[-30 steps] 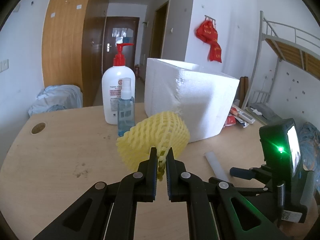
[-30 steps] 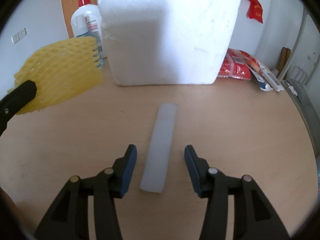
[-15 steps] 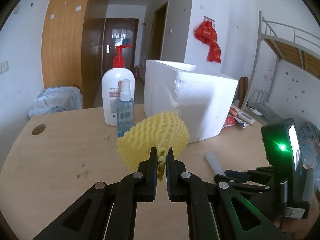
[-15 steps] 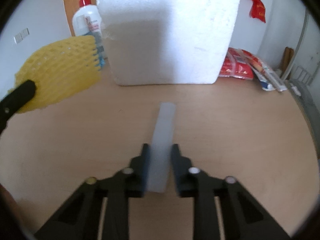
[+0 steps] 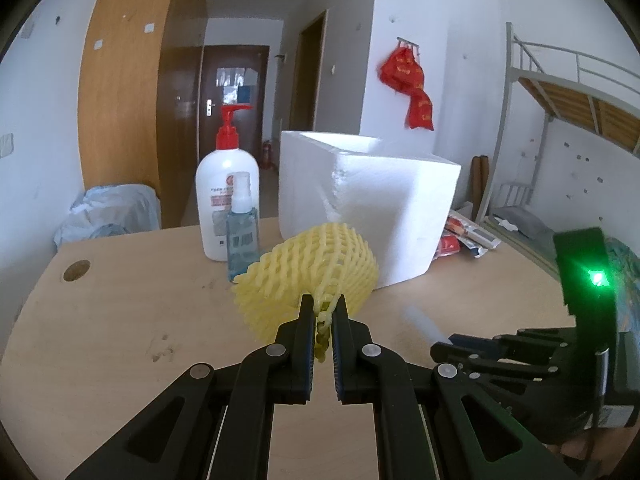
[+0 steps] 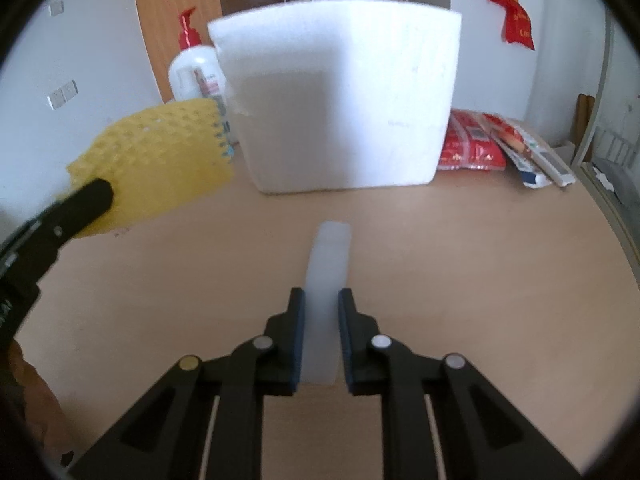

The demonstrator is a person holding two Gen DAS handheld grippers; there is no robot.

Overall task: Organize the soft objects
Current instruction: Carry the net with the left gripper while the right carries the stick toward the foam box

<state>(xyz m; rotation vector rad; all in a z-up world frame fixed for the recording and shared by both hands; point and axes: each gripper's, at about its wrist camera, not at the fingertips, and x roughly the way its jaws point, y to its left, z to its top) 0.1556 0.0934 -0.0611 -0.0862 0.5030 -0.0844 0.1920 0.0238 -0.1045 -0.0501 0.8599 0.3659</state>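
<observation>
My left gripper [image 5: 323,300] is shut on the edge of a yellow foam fruit net [image 5: 312,272], held just above the wooden table [image 5: 120,320]. The right wrist view shows that net [image 6: 160,160] at the left. A white foam strip [image 6: 330,248] lies lengthwise between the fingers of my right gripper [image 6: 321,294]. Its jaws are closing and the pads press on the strip's near end. In the left wrist view the strip [image 5: 422,320] pokes out ahead of the right gripper [image 5: 442,346]. A big white styrofoam box [image 6: 340,92] stands open-topped behind both.
A white pump bottle [image 5: 226,196] with a red head and a small blue spray bottle [image 5: 242,232] stand left of the box. Red snack packets [image 6: 472,144] lie to its right. A cable hole [image 5: 76,271] sits near the table's left edge.
The right jaws came together from wide open onto the white strip. The left gripper and its yellow net stayed put.
</observation>
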